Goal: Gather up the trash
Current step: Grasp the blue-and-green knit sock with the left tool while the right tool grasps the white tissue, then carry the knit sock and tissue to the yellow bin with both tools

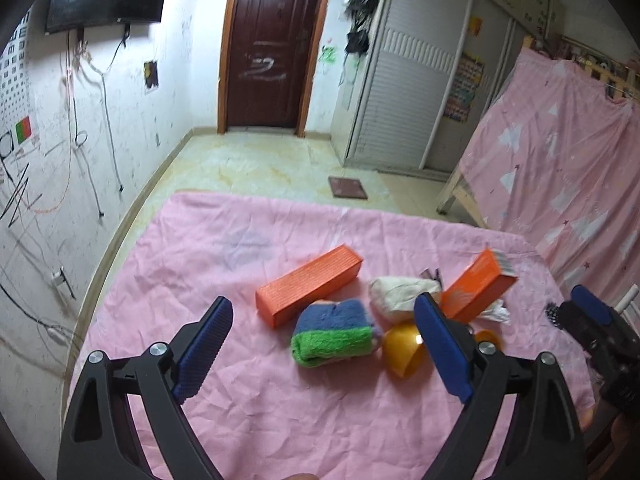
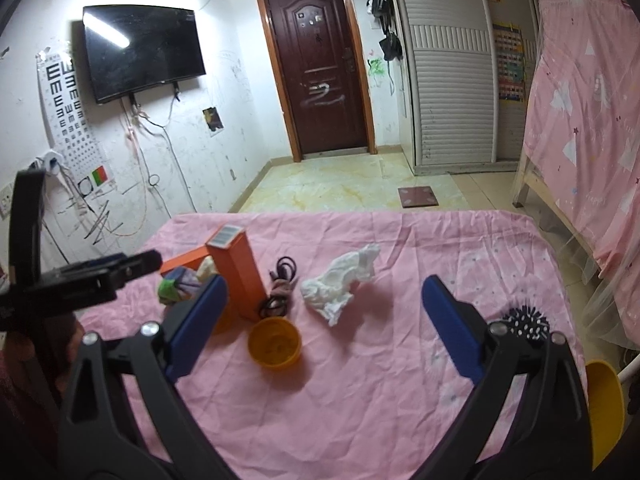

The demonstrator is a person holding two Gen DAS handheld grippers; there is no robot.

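Left wrist view: my left claw [image 1: 322, 338] is wide open and holds nothing, above a striped cloth [image 1: 334, 336]. Right wrist view: an orange box [image 2: 236, 276] stands at the left, a yellow cup [image 2: 274, 343] near it, and white crumpled paper [image 2: 340, 280] lies right of them on the pink sheet [image 2: 360, 400]. My right claw [image 2: 324, 326] is wide open and empty.

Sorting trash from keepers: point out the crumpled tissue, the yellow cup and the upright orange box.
crumpled tissue [image 2: 340, 282]: right wrist view, middle.
yellow cup [image 2: 274, 354]: right wrist view, near outer wall.
upright orange box [image 2: 240, 280]: right wrist view, front face.
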